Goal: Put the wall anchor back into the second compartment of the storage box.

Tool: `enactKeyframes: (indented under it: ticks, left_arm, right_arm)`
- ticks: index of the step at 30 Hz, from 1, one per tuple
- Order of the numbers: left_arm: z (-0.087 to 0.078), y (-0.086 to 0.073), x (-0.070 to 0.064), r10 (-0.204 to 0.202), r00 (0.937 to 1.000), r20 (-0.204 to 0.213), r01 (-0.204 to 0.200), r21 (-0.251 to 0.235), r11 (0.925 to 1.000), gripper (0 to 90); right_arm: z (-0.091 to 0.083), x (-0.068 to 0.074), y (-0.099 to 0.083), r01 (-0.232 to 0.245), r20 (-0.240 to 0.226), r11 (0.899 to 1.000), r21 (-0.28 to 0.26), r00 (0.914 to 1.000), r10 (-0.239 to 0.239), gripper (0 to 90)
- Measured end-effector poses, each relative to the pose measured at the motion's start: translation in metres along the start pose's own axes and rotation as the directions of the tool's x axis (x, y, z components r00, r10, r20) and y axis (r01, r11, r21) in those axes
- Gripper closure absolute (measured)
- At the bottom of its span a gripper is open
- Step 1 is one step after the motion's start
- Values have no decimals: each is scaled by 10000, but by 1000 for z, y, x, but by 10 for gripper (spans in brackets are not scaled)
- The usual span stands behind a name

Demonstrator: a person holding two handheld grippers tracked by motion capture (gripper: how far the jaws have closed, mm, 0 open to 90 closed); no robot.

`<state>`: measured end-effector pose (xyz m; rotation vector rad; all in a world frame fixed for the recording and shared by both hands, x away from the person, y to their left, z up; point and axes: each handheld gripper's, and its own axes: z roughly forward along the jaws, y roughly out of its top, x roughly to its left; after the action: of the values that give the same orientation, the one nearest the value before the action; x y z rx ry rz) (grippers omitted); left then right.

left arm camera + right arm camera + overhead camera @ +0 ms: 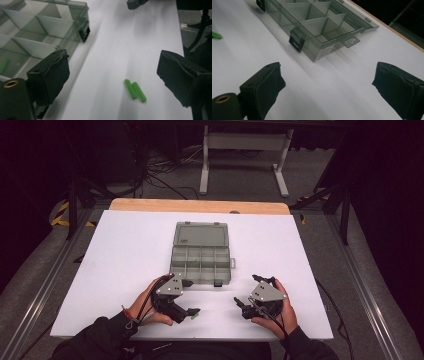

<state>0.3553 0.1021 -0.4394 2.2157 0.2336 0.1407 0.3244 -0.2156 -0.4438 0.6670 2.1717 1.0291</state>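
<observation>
An open clear grey compartment box (200,278) lies mid-table, its lid (202,234) folded back. Two short green pegs (135,89) lie side by side on the white table, between the wide jaws of my open left gripper (113,67). In the high view the left gripper (191,297) sits just in front of the box's near left corner, with the pegs (193,316) by its lower jaw. A green piece (3,65) shows blurred inside a box compartment. My right gripper (245,290) is open and holds nothing, in front of the box's right end (317,22).
The white table board (125,270) has a wooden strip (200,206) along its far edge. The box's black latches (295,41) stick out from its front wall. Beyond the table are a white desk frame (245,160) and floor cables.
</observation>
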Motion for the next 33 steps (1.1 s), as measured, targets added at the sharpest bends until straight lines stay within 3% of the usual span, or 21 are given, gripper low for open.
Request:
enactKeyframes:
  ticks: [5, 9, 14, 21, 23, 30, 33]
  left_arm:
    - [3, -4, 0, -82, 9999, 111, 78, 372, 9993, 217]
    - [7, -6, 1, -256, 9990, 362, 232, 643, 9977, 358]
    - [11, -8, 2, -319, 9987, 395, 278, 1009, 9945, 508]
    - [16, -9, -1, -266, 9959, 860, 147, 1369, 9905, 578]
    - [16, -9, -1, -217, 9965, 810, 96, 1467, 9891, 644]
    - [19, -8, -2, -7, 9968, 796, -133, 1756, 9844, 695]
    - [19, -8, -2, 182, 9968, 782, -321, 1806, 9830, 787]
  right_arm:
    - [0, 0, 0, -9, -4, 10000, 11, 10000, 9, 83]
    - [0, 1, 1, 31, -8, 10000, -13, 10000, -31, 83]
    - [0, 1, 1, 27, -19, 10000, -2, 10000, -27, 83]
    - [1, 2, 1, 89, -76, 10000, 45, 9999, -89, 84]
    - [1, 2, 1, 80, -73, 10000, 36, 9999, -80, 84]
    - [0, 1, 1, 77, -55, 10000, 25, 10000, -76, 87]
    - [1, 2, 1, 109, -103, 9999, 46, 9999, -108, 88]
